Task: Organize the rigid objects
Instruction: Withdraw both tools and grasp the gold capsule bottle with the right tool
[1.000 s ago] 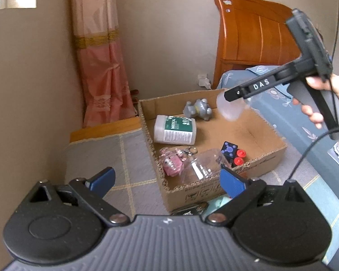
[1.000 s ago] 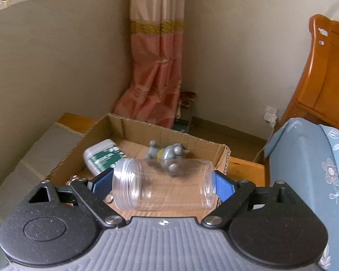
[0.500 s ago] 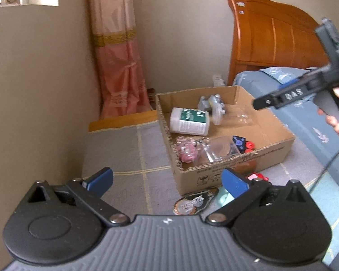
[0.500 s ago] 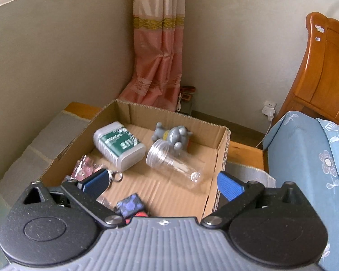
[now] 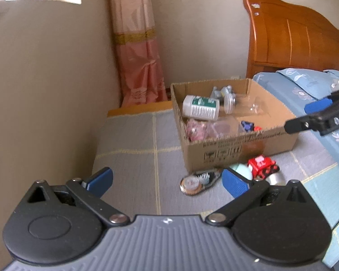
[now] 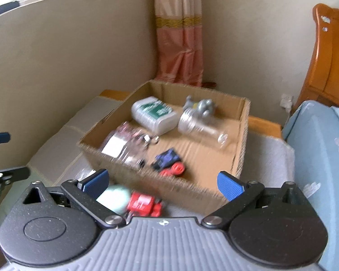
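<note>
A cardboard box (image 5: 228,151) (image 6: 192,187) sits on a grey checked mat. Inside lie a clear plastic jar (image 6: 201,128) (image 5: 239,103), a white bottle with a green label (image 6: 153,114) (image 5: 201,109), a grey toy figure (image 6: 201,106), a blue and red toy (image 6: 169,162) and a clear packet (image 6: 124,144). In front of the box lie a red toy car (image 5: 262,167) (image 6: 144,205), a pale green round thing (image 6: 113,198) and a round keychain (image 5: 196,181). My left gripper (image 5: 167,180) is open and empty. My right gripper (image 6: 162,180) is open and empty, behind the box's near wall.
A beige wall runs along the left. A pink curtain (image 5: 135,56) hangs in the corner. A bed with a blue cover (image 6: 323,158) and an orange wooden headboard (image 5: 293,36) stands on the right.
My right gripper opened and dropped the clear jar into the box, then drew back. My left gripper also pulled back from the box.
</note>
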### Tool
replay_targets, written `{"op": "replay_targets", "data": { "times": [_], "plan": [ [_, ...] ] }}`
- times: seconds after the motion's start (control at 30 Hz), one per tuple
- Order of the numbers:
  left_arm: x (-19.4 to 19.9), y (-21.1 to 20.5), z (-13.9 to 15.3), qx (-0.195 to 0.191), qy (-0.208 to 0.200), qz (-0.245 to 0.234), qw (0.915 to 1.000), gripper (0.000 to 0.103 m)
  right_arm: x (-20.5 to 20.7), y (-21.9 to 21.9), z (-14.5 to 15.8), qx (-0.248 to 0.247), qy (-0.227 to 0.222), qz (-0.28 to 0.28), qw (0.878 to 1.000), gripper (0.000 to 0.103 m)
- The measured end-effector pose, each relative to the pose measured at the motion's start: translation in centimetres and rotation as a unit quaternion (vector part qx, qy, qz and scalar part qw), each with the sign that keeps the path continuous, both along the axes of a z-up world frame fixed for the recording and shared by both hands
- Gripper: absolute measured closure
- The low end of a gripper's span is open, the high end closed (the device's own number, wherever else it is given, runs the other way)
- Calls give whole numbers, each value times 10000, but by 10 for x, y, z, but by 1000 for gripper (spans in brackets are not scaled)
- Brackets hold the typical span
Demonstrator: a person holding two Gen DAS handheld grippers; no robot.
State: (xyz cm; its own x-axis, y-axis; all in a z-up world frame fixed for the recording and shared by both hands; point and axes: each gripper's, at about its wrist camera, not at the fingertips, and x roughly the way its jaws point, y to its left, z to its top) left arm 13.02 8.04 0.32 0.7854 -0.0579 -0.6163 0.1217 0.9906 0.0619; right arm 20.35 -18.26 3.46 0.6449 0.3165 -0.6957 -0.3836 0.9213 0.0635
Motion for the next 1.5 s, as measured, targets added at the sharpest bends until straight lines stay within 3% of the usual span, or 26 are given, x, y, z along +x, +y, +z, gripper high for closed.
{"op": "replay_targets", "data": {
  "times": [0.2, 0.53, 0.77, 1.03, 1.17, 1.3, 1.5],
  "plan": [
    [-13, 3, -20, -291, 188, 193, 9992, 1, -25, 9, -28, 322, 172, 473, 9982, 0],
    [-29, 1, -44, -575, 476, 327, 9967, 1, -28, 45, -57, 117, 338, 1093, 9934, 0],
    [-34, 3, -45, -627, 486, 367, 9962, 1, -34, 50, -70, -32, 589, 1220, 9908, 0],
    [-35, 16, -42, -774, 399, 512, 9949, 1, -74, 52, -78, -146, 1147, 1443, 9827, 0],
    [-35, 20, -43, -784, 400, 549, 9946, 1, -94, 65, -84, -383, 1137, 1294, 9843, 0],
    [-34, 22, -43, -812, 413, 583, 9941, 1, -98, 81, -88, -730, 729, 896, 9906, 0],
    [-36, 22, -44, -816, 414, 523, 9944, 1, -83, 82, -95, -748, 470, 237, 9958, 0]
  ]
}}
